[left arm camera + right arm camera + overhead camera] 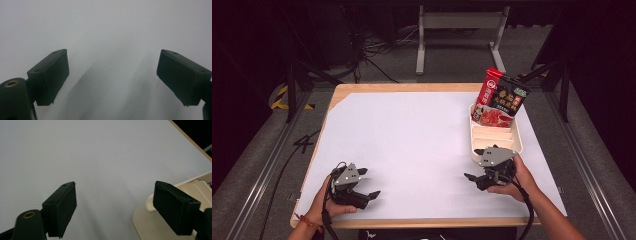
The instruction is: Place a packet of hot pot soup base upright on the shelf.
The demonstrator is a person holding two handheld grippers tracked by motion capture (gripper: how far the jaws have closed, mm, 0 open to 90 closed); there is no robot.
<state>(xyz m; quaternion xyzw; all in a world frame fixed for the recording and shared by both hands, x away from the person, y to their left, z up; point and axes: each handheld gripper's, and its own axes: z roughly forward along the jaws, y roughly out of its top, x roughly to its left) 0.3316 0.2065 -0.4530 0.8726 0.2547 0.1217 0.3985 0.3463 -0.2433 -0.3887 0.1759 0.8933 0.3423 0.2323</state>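
Observation:
A red and dark food packet [499, 97] stands upright in the far end of a cream slotted rack [518, 141] at the table's right. My right gripper [472, 163] sits just at the rack's near end, low over the white sheet, jaws open with nothing between them. In the right gripper view the gripper [115, 205] frames bare sheet, and the rack's cream corner [141, 220] lies by the right-hand jaw. My left gripper [368, 183] rests near the front left of the sheet, open and empty. The left gripper view looks past the gripper [112, 72] onto plain white surface.
A white sheet [412, 135] covers most of the wooden table [402, 86]. Beyond the far edge stand a grey metal frame [459, 30] and cables on the floor. Dark stands flank both sides of the table.

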